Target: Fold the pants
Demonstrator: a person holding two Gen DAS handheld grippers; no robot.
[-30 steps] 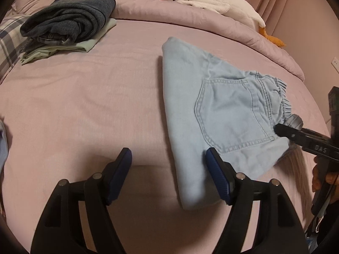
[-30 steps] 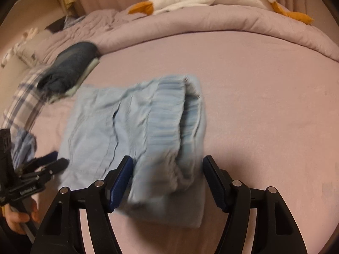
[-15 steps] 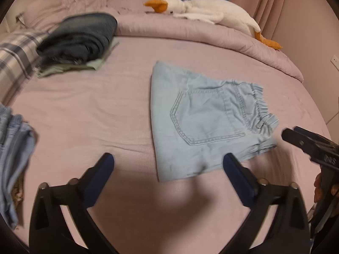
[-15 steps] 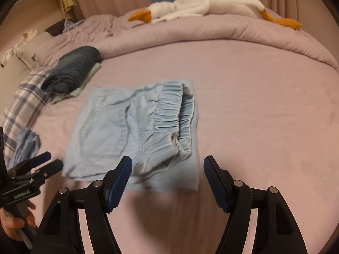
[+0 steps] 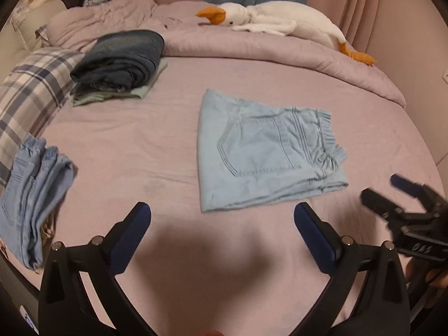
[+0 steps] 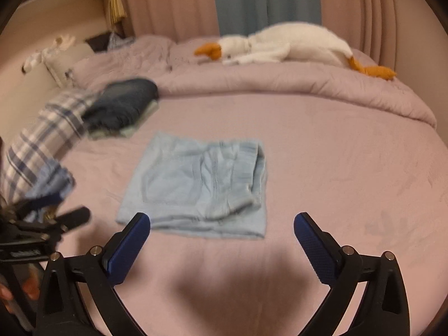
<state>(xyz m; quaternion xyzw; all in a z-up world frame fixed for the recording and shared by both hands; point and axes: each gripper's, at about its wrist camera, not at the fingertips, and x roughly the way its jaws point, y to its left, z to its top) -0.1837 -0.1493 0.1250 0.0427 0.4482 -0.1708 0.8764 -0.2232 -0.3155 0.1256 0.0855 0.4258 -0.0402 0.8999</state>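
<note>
The light-blue denim pants (image 5: 260, 151) lie folded into a compact rectangle in the middle of the bed (image 5: 140, 145), pocket up, elastic waistband on the right. The left gripper (image 5: 222, 225) hovers just short of their near edge with its fingers spread wide, holding nothing. The right gripper (image 6: 222, 225) hangs the same way, empty. The cloth looks soft, light and limp; any further fold would best be taken by pinching all layers at a corner of the stacked edge.
</note>
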